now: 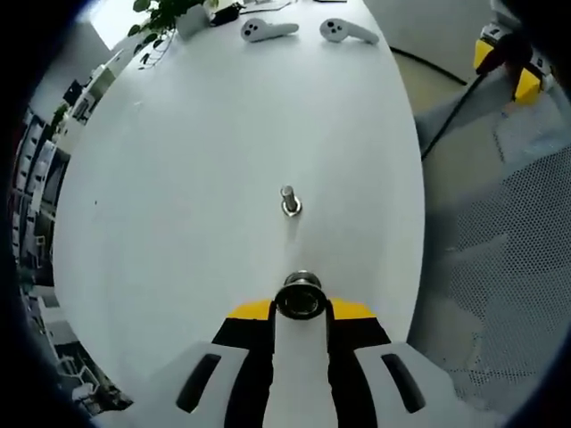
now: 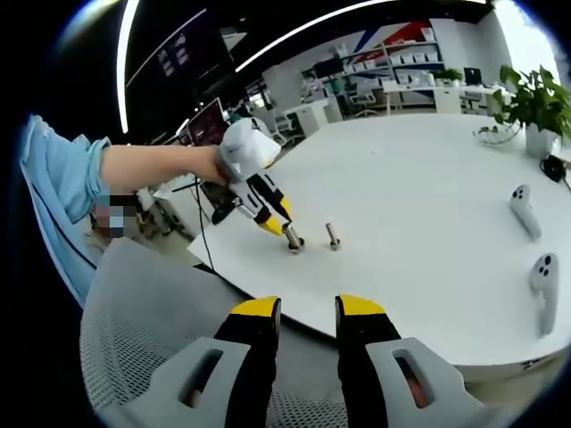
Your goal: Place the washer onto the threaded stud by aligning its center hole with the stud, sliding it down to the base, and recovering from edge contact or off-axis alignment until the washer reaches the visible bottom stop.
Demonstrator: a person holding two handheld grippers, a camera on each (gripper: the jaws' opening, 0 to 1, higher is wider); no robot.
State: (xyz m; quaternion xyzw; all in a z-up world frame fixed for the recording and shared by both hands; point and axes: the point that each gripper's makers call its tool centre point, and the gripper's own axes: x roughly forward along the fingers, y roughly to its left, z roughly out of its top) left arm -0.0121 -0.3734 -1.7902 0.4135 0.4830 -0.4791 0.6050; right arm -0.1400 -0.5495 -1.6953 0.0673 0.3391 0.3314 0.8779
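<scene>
Roughly level, the left tool (image 1: pixel 302 308) points across the white worktop (image 1: pixel 178 205) at the stud (image 1: pixel 290 201), jaws clamped together on the washer (image 1: pixel 301 296). Washer sits at the jaw tips, near the stud but apart from it, not yet on it. Stud stands upright on the worktop, mid-surface.

Right gripper view catches the left tool (image 2: pixel 287 234) from the side: a hand (image 2: pixel 243 150) grips it, bare forearm reaching out from a light blue sleeve (image 2: pixel 53 169), tool angled down so its tip and the washer (image 2: pixel 293 241) sit low at the worktop (image 2: pixel 428 178), just beside the stud (image 2: pixel 333 235).

Right tool (image 2: pixel 308 312) hangs back off the worktop edge, over a grey mesh chair (image 2: pixel 152 303), jaws apart, nothing between them.

Two white controllers (image 1: pixel 299 30) lie well beyond the stud; a plant (image 2: pixel 535 102) stands near them. Left gripper view also shows a cable (image 1: pixel 455 111) on the floor beside the worktop.
</scene>
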